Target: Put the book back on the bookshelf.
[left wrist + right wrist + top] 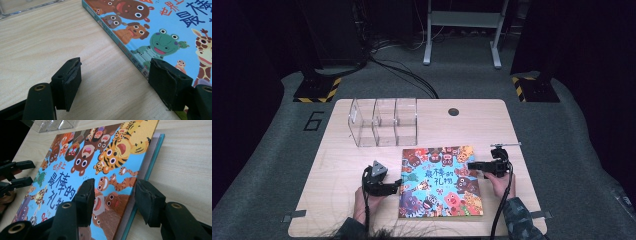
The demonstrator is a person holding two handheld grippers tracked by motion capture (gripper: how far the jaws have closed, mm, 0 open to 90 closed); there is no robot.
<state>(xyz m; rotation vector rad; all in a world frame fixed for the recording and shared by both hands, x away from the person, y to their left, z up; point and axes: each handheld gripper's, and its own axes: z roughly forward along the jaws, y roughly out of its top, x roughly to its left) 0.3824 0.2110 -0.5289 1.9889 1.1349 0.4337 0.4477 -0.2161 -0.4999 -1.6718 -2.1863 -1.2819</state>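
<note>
Picture book (440,181): large, flat, hardcover, bright blue cover crowded with cartoon animals and Chinese lettering. Lies closed on the pale wooden table (347,165), near-centre, spine to the left, just near of a clear plastic 3-compartment organiser (383,121).

Left gripper (397,186): black 2-jaw tongs, set wide, at the book's left edge. Jaws straddle the spine line, one over bare table, one over the cover; nothing held.

Right gripper (472,165): black 2-jaw tongs, wide, at the book's right edge; one jaw over the cover, one out past the fore-edge. Nothing gripped.

Progress, as judged: early. Both tongs are placed at opposite edges, but no grip is made and the book lies flat; the organiser's compartments look empty. Grasping, and lifting or opening, remain.

View differences: the right gripper view shows the cover's right edge (140,173) slightly raised, page block and teal back board peeking beneath. The left gripper view shows the printed spine (117,41) flush on the table. The high view alone shows layout and organiser whole.
</note>
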